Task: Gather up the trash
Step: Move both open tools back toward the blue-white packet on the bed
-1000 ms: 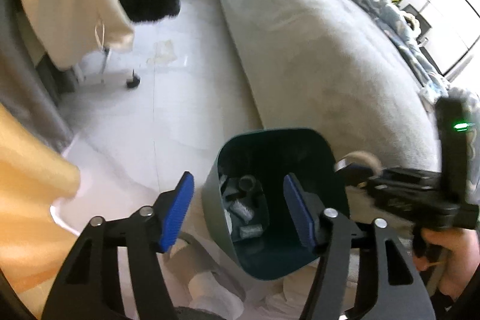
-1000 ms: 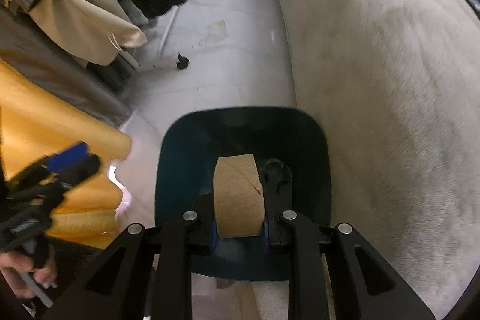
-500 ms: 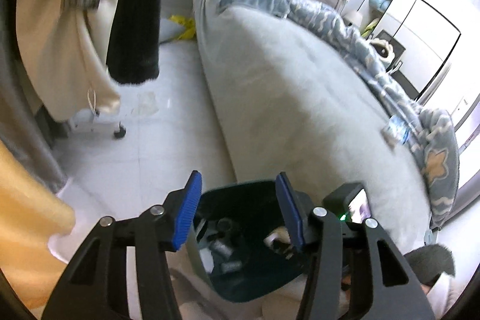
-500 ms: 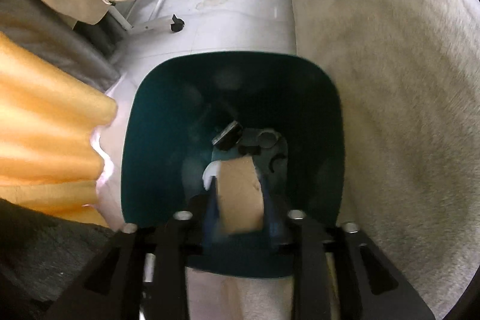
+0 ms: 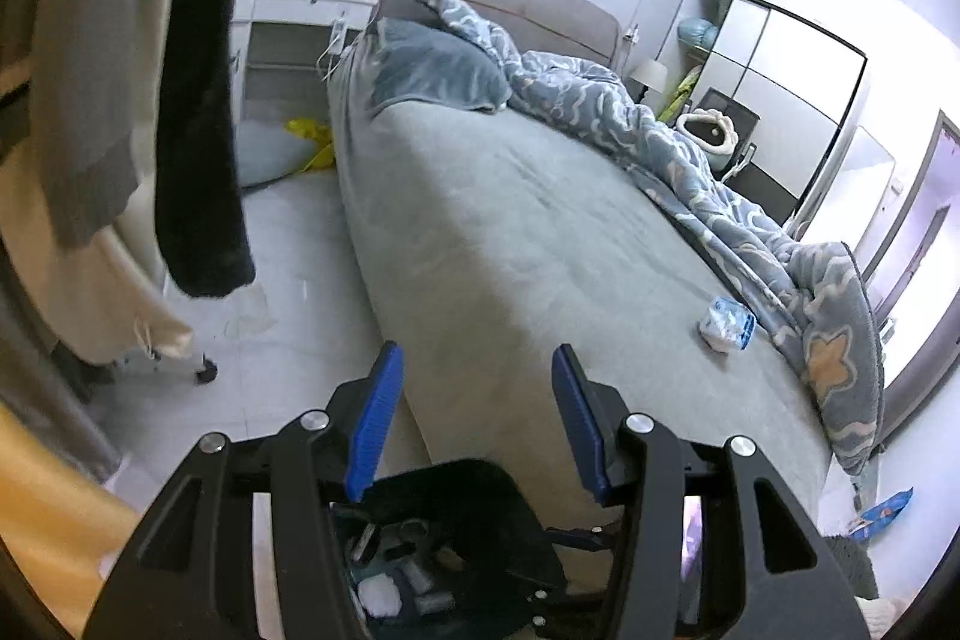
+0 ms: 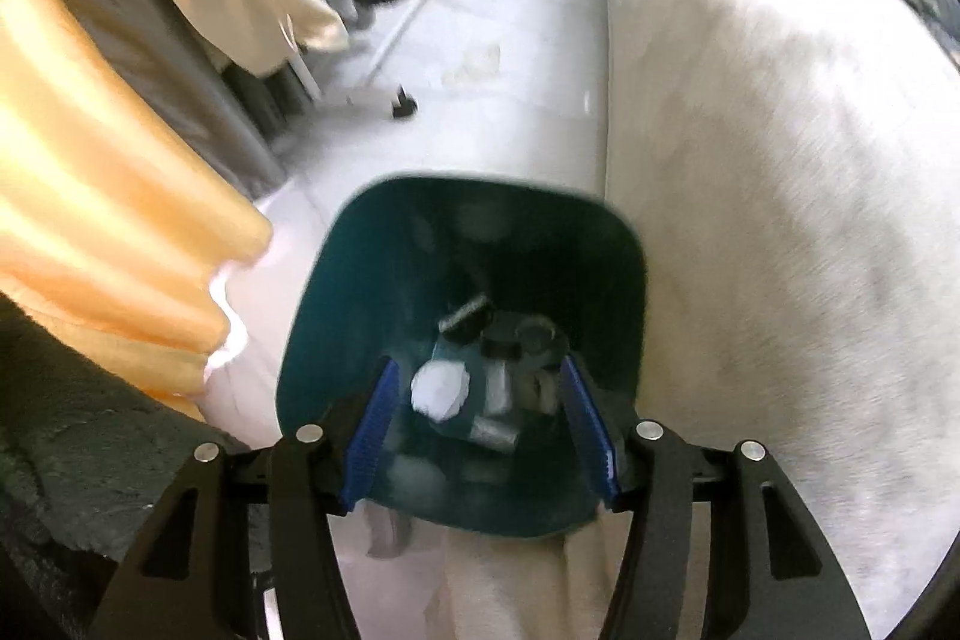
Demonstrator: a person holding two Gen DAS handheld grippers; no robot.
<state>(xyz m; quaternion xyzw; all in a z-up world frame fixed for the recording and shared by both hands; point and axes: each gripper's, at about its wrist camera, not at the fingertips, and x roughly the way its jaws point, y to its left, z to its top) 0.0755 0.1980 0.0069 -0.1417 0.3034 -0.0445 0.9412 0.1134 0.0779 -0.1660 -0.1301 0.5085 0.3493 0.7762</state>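
In the right wrist view, my right gripper [image 6: 480,388] hangs over the teal trash bin [image 6: 360,268]. Its jaws are opening and nothing is between them. Inside the bin lie a white wad [image 6: 441,388] and several small grey and black pieces. The brown cardboard roll is not visible in the blurred bin. In the left wrist view, my left gripper [image 5: 474,382] stands open and empty, raised above the bin [image 5: 480,484] and aimed across the grey bed [image 5: 510,232]. A crumpled white-and-blue packet [image 5: 727,325] lies on the bed to the right.
A blue patterned duvet [image 5: 690,160] is bunched along the bed's far side. Hanging clothes [image 5: 198,130] and an orange curtain [image 6: 108,196] crowd the left. White floor [image 5: 288,292] runs between them and the bed. A blue wrapper [image 5: 888,511] lies on the floor at right.
My right gripper went from shut on the cardboard roll to open, and the roll has left its jaws over the bin. My left gripper rose and tilted up toward the bed.
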